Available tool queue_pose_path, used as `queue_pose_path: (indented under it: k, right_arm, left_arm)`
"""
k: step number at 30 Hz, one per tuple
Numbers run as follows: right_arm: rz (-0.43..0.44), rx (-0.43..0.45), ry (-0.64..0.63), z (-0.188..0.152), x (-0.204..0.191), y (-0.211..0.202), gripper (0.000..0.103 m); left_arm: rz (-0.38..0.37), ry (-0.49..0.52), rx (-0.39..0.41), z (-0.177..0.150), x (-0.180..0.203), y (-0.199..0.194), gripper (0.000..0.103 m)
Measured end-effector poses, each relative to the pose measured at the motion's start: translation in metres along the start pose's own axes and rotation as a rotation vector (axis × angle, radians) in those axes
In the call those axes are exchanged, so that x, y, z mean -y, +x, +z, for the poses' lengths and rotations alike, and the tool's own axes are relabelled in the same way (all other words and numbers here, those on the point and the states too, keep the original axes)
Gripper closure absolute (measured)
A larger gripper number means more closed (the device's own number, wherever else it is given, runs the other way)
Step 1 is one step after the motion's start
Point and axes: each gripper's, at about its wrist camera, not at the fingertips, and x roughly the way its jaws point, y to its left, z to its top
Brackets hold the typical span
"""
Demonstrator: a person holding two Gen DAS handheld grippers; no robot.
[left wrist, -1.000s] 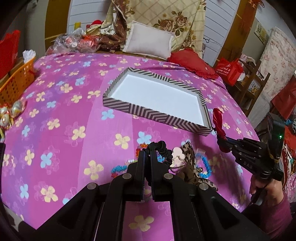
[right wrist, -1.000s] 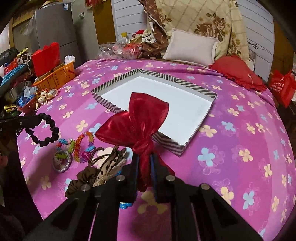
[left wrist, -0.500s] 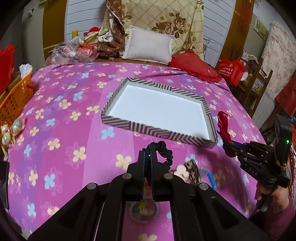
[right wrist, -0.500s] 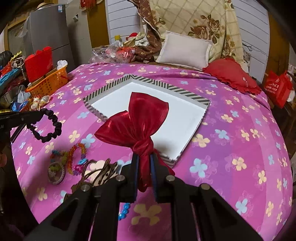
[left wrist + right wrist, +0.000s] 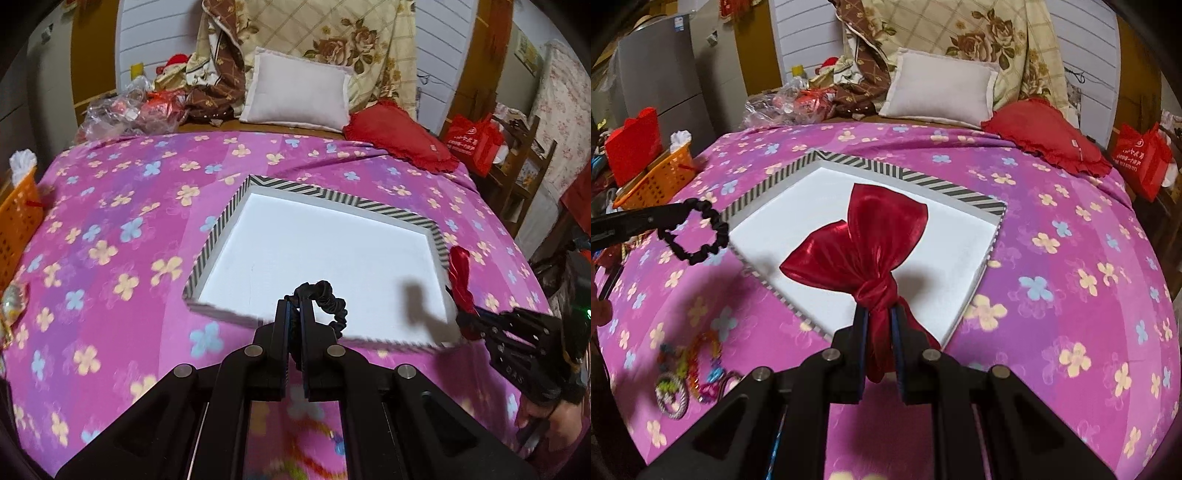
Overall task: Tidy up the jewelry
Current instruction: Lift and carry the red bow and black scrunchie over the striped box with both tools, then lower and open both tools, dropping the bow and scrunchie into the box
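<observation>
A shallow tray [image 5: 334, 195] [image 5: 923, 181] with a black-and-white striped rim and white floor lies on the pink flowered bedspread. My left gripper [image 5: 294, 300] is shut on a black scrunchie [image 5: 332, 299] [image 5: 701, 229], held over the tray's near edge. My right gripper [image 5: 879, 312] is shut on the knot of a shiny red ribbon bow [image 5: 864, 236] [image 5: 461, 273], which hangs over the tray's near right part. Several colourful bead bracelets [image 5: 687, 365] lie blurred on the bedspread at lower left of the right wrist view.
An orange basket [image 5: 657, 177] [image 5: 18, 218] sits at the bed's left edge. A white pillow [image 5: 295, 96] and a red cushion [image 5: 399, 136] lie at the head of the bed. A red bag [image 5: 472, 142] stands on the right. A person's hand [image 5: 546, 421] holds the right gripper.
Both grippers have travelled forward from the pile of bracelets to the tray, carrying the scrunchie and the red bow. The pile has slid down out of the left wrist view.
</observation>
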Motion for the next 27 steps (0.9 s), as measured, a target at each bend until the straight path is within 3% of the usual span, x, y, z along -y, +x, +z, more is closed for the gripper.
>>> queue_pose_path:
  k: [8,13,27]
  right_arm:
    - [0.002,-0.062,0.001,0.006,0.002,0.04,0.091]
    - [0.026,-0.099,-0.024,0.0,-0.001,0.052,0.091]
    - [0.046,-0.151,-0.045,-0.01,0.006,0.048,0.09]
  left_arm:
    - [0.074,-0.078,-0.061,0.022,-0.032,0.062,0.103]
    - [0.103,-0.123,-0.134,0.015,-0.049,0.083,0.103]
    - [0.058,-0.1,-0.172,-0.036,-0.043,0.05,0.103]
